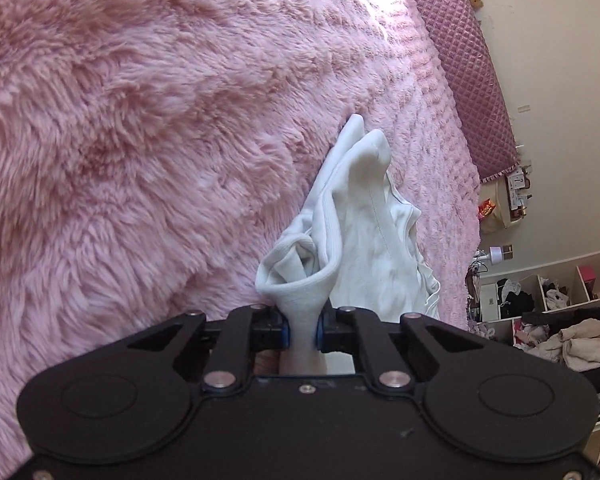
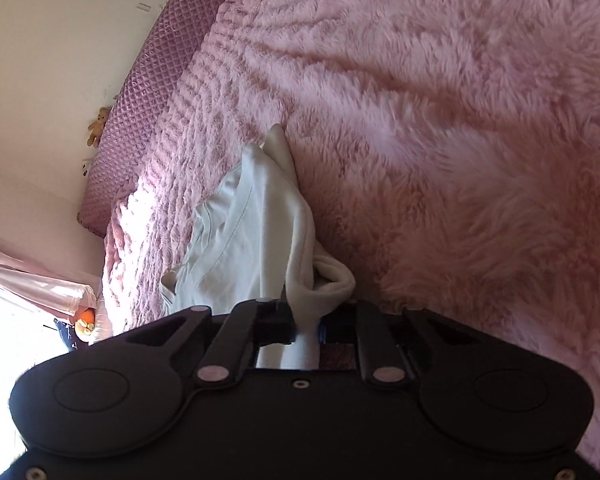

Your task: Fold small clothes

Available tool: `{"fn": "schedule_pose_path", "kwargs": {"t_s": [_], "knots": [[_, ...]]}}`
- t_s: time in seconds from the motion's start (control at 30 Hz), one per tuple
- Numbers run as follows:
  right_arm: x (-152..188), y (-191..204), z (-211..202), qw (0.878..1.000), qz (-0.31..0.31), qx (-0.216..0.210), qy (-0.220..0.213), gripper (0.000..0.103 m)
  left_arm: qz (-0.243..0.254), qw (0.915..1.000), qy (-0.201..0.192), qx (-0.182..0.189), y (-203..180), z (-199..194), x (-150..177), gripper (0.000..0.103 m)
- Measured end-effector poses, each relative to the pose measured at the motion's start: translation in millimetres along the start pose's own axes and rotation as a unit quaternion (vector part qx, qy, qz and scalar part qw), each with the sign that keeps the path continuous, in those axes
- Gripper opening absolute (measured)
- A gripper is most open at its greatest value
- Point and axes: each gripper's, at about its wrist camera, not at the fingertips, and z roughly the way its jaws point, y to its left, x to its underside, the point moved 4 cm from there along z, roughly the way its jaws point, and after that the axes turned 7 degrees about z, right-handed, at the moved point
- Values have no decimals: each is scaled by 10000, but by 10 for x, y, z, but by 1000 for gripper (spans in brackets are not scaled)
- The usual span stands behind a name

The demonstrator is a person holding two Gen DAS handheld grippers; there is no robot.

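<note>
A small white garment (image 1: 360, 232) hangs bunched over the fluffy pink blanket (image 1: 140, 140). My left gripper (image 1: 302, 330) is shut on a ribbed edge of it. The garment also shows in the right wrist view (image 2: 256, 236), where my right gripper (image 2: 306, 330) is shut on another edge. The cloth stretches away from both grippers toward the blanket (image 2: 460, 120). How far the garment's far end is from the blanket is hidden.
A purple quilted headboard (image 1: 472, 64) runs along the cream wall, also seen in the right wrist view (image 2: 148, 92). A small teddy bear (image 2: 96, 126) sits by it. Shelves with piled clothes (image 1: 560, 320) stand beyond the bed's edge.
</note>
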Motion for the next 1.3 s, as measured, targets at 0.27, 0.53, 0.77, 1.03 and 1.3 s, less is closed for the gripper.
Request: {"fn": "schedule_pose_path", "kwargs": {"t_s": [0.27, 0.53, 0.77, 1.03, 1.3], "knots": [[124, 340, -751, 9986, -436, -285, 55, 4, 527, 9981, -28, 326, -329, -698, 71, 4], [508, -739, -1147, 9965, -49, 728, 403, 13, 668, 9937, 778, -448, 537, -947, 849, 4], [264, -545, -1377, 9903, -808, 1127, 110, 51, 1935, 9763, 572, -778, 99, -1071, 490, 16], [-155, 372, -501, 9531, -2871, 798, -528, 52, 3145, 9483, 243, -348, -723, -141, -102, 35], [-311, 507, 344, 9326, -3390, 1212, -246, 43, 3433, 9349, 289, -851, -795, 558, -186, 34]]}}
